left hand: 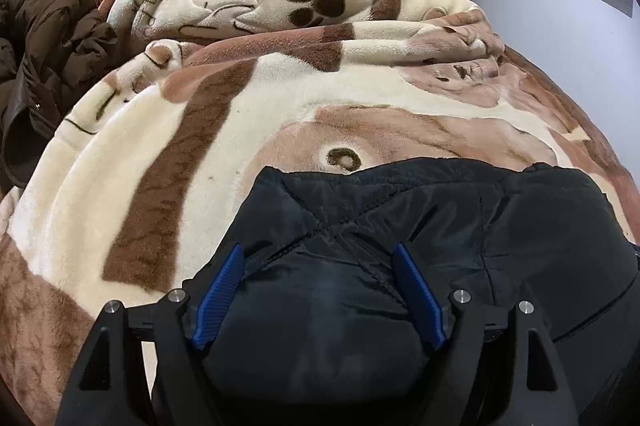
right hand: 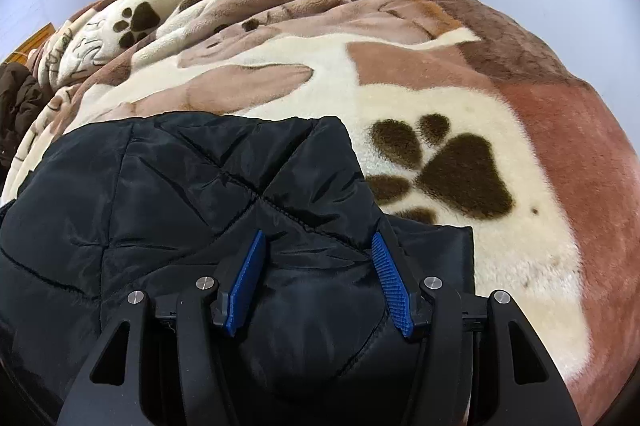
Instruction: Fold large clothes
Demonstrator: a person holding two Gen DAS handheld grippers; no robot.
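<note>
Both hands are in on the black quilted jacket [left hand: 400, 226], which lies folded over on the paw-print blanket [left hand: 120, 185] at the near edge of the bed. The left gripper [left hand: 320, 254] is clamped on a thick puffy wad of it, while the right gripper [right hand: 318, 242] pinches its own bulge at the other end (padding fills both gaps, pads pressing in). Gripping two ends at once looks meant to carry the folded edge across evenly; the brown coat [left hand: 52, 45] waits at the side.
</note>
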